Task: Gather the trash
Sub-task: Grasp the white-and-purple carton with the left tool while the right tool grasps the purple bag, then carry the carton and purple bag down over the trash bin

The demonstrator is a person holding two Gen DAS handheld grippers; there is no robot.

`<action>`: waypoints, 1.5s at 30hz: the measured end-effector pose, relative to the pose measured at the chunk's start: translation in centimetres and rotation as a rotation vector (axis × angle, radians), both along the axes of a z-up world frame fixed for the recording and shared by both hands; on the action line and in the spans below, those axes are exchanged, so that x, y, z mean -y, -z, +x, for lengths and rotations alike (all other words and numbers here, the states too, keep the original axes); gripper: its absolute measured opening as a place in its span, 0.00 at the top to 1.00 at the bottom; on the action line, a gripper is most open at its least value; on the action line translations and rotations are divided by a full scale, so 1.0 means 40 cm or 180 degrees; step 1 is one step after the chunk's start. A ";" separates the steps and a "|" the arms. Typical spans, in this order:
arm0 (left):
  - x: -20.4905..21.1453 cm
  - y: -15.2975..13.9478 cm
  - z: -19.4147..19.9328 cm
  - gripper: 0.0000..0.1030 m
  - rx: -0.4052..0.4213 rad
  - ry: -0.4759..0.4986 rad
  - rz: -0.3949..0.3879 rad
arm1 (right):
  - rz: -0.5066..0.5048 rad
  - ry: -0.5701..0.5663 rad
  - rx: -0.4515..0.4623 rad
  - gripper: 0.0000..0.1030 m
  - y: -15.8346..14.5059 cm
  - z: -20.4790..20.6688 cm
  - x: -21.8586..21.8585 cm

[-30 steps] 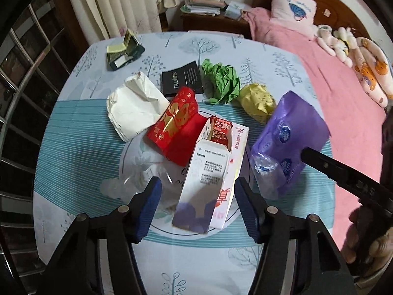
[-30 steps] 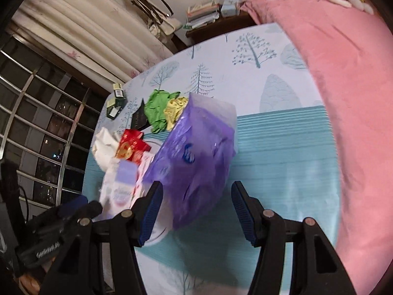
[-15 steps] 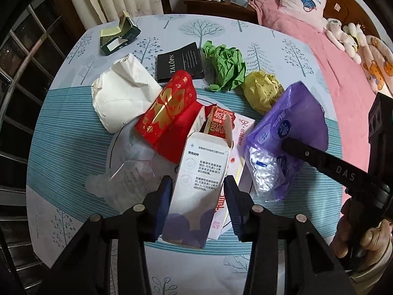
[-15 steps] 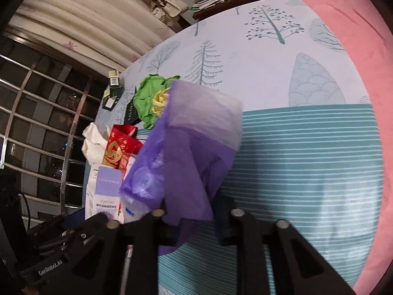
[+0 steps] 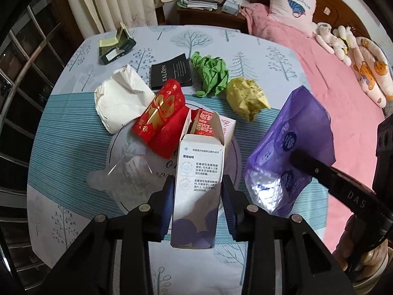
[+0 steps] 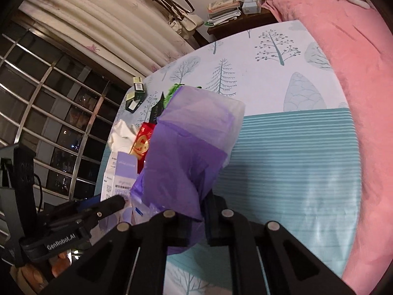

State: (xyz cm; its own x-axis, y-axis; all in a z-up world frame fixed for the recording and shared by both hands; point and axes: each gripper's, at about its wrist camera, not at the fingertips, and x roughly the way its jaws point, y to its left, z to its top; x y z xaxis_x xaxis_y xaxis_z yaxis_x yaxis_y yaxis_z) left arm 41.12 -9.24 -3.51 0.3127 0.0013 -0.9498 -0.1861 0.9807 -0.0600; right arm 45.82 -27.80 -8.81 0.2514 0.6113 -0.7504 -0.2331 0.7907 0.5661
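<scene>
The left gripper (image 5: pixel 197 198) is closing on the white carton (image 5: pixel 199 184), its blue pads squeezing the carton's lower sides as it stands amid the litter on the tree-print tablecloth (image 5: pixel 73 147). That carton is open at the top and looks empty, so it is likely light and easy to crush; a low hold across the narrow walls seems safest. The right gripper (image 6: pixel 200 223) is closing too, nearly pinched together on a fold of the purple plastic bag (image 6: pixel 186 147), which is rising off the cloth just beside the carton. The bag is thin, floppy and probably slippery, so a bunched edge is the spot to grab. Waiting behind them are the red packet (image 5: pixel 159 115), white paper wad (image 5: pixel 120 100), green paper (image 5: pixel 211 73) and yellow paper ball (image 5: pixel 246 98).
</scene>
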 end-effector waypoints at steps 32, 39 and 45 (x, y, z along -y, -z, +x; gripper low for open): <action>-0.180 -0.149 -0.576 0.66 0.0453 0.1014 -0.0098 | -0.0617 0.0455 0.0391 0.93 -0.186 -0.685 -0.188; -0.232 -0.091 -0.712 0.66 0.0312 0.1279 -0.0141 | -0.0784 0.0677 0.0304 0.93 -0.168 -0.853 -0.245; -0.220 -0.026 -0.797 0.66 0.0101 0.1482 -0.0192 | -0.0950 0.0754 0.0043 0.93 -0.115 -0.951 -0.251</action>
